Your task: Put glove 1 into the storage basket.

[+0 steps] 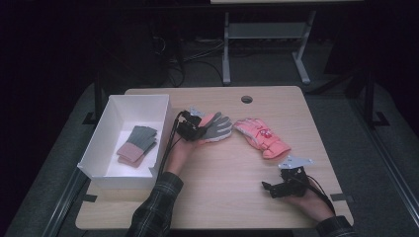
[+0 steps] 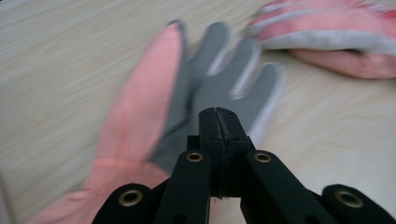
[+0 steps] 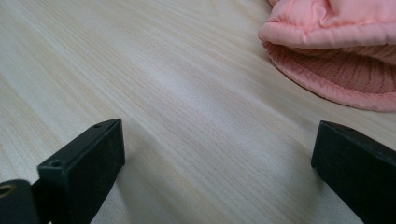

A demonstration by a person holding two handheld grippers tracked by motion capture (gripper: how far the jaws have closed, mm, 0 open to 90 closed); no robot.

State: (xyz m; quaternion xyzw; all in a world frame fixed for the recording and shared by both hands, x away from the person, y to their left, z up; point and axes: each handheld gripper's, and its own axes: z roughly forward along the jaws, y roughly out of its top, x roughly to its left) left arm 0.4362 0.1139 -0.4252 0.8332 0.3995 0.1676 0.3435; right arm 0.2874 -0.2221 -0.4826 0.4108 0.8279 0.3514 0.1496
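Note:
A grey-palmed glove with a pink thumb side (image 1: 219, 127) (image 2: 219, 79) lies near the table's middle. My left gripper (image 1: 193, 130) (image 2: 218, 116) sits over its palm, jaws pressed together and seemingly pinching the fabric. To its right lies a padded pink glove (image 1: 261, 137) (image 2: 336, 42), fingers toward the grey one; its ribbed cuff (image 3: 336, 74) shows ahead of my right gripper. My right gripper (image 1: 268, 189) (image 3: 217, 149) rests low on the wood near the front right, open, with nothing between its jaws.
A white open box (image 1: 113, 106) stands at the table's left side and holds a folded grey and pink knit pair (image 1: 137, 145). A cable hole (image 1: 246, 99) marks the far edge. Bare wood lies between the two grippers.

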